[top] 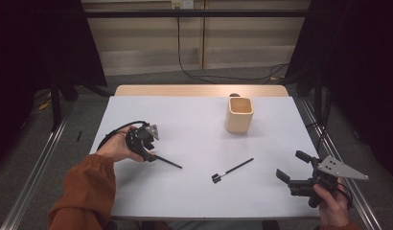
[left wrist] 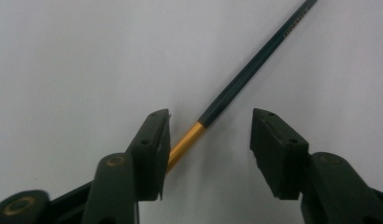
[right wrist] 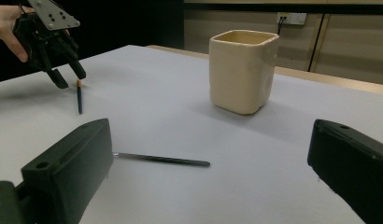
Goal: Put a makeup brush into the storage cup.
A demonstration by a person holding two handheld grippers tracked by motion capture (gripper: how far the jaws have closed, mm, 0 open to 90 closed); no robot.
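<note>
Spread apart, jaws of my left gripper [left wrist: 206, 156] are straddling the pencil [left wrist: 255, 60], its gold end between them and its shaft running diagonally away.

dark green pencil [left wrist: 255, 60] with gold band, cream cup [top: 239, 114], pale grey table [top: 194, 124].

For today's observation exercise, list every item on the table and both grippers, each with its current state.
Pencil: lying flat on the table, its gold end between the open jaws, not gripped.
Brush: lying flat, untouched, mid-table.
Cup: upright, open top; contents cannot be seen.
Left gripper: open, lowered over the pencil's end.
Right gripper: open, held near the table's right edge, holding nothing.
</note>
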